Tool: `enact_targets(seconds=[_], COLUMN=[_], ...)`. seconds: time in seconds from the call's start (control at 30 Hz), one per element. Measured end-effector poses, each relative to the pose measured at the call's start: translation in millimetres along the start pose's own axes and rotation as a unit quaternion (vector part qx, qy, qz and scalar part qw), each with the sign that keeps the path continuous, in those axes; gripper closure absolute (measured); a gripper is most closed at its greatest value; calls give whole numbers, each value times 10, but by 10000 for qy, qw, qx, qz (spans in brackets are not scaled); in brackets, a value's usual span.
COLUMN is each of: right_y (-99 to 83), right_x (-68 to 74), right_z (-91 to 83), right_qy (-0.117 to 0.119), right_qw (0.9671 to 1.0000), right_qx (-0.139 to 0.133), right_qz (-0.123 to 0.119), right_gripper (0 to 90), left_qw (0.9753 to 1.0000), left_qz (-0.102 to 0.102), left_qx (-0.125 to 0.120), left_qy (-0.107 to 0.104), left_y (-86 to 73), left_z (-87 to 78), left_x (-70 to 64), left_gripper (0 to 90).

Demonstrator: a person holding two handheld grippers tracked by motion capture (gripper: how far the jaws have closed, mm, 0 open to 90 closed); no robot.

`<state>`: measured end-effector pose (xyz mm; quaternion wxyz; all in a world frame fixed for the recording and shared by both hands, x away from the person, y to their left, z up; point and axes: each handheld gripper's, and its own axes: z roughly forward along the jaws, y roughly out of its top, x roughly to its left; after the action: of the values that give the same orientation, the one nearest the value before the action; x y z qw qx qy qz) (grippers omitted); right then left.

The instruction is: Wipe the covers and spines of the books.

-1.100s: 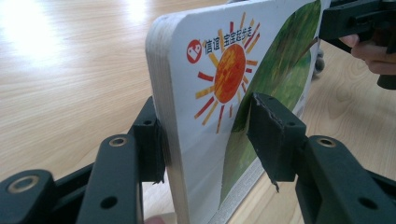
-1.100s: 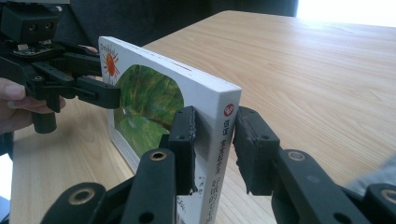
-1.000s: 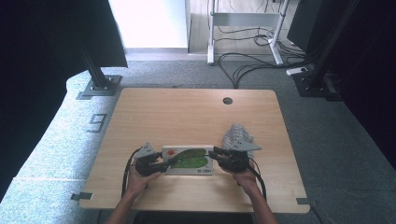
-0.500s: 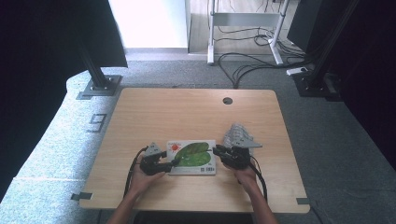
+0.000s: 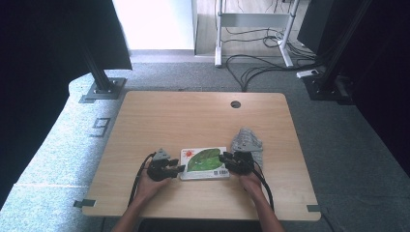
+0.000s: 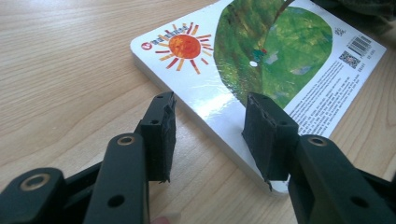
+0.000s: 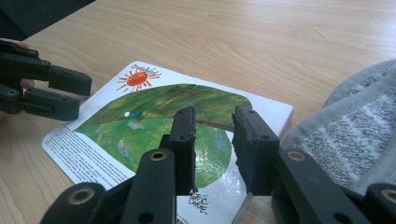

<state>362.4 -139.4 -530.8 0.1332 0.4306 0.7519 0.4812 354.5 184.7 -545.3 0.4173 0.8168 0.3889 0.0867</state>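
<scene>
In the high view, a board book with a green leaf and an orange sun on its cover lies flat near the front edge of the wooden table. The left gripper sits at the book's left edge, held in the person's left hand, and the right gripper sits at the book's right edge, held in the right hand. A grey folded cloth lies just behind the right gripper, beside the book's right end. A round hole is cut in the table top near its far edge.

In the left gripper view, the left gripper stands spread, its two black jaws clearly apart with bare wood between them. The book lies just ahead. One jaw hangs over the book's near edge; the other is over the table beside it. Nothing is clasped between them.

In the right gripper view, the right gripper has its jaws parted by a narrow gap, low over the book, and nothing is pinched between them; whether they touch the cover cannot be told. The grey cloth lies against the book's edge on the right of this view. The left gripper shows at the far corner of the book near the sun picture, its jaws parted too.
</scene>
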Motion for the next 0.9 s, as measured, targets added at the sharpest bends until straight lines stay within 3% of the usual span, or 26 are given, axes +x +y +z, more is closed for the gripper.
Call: enact_targets(seconds=[0.07,0.13,0.2,0.3,0.4,0.47,0.53,0.63,0.73,0.8,0.87,0.9], right_y=[8,52,147,259,266,228,185,146,113,85,48,40], right_x=[12,35,48,-57,-270,-407,-488,-526,-507,-513,-538,-555], right_z=[-7,-70,-196,-354,-348,-281,-200,-97,-7,41,75,68], right_qy=[-20,-155,-411,-800,-1194,-1254,-1497,-1658,-1942,-2152,-2371,-2405], right_qw=[10000,9996,9978,9945,9923,9917,9879,9844,9777,9712,9645,9639], right_qx=[0,-170,-440,-642,-329,-16,239,537,802,1020,1158,1131], right_qz=[-44,-166,-266,-190,64,281,319,234,31,-92,-144,-136], right_gripper=[644,603,537,483,349,296,238,174,161,171,229,277], left_qw=[10000,10000,10000,10000,9999,9999,9999,9999,9998,9997,9997,9996], left_qz=[-11,4,-17,-4,54,91,98,100,110,144,165,179], left_qx=[3,-23,-35,-23,34,54,51,50,64,92,96,103], left_qy=[-28,-30,-55,-89,-89,-95,-95,-131,-157,-159,-176,-184], left_y=[-1,-1,-4,-16,-32,-42,-49,-60,-71,-78,-83,-85], left_z=[-6,-25,-51,-85,-93,-100,-110,-123,-125,-121,-119,-116], left_x=[-2,-11,-11,-24,-53,-68,-77,-83,-97,-107,-120,-126], left_gripper=[521,489,443,421,396,387,380,373,372,369,369,369])
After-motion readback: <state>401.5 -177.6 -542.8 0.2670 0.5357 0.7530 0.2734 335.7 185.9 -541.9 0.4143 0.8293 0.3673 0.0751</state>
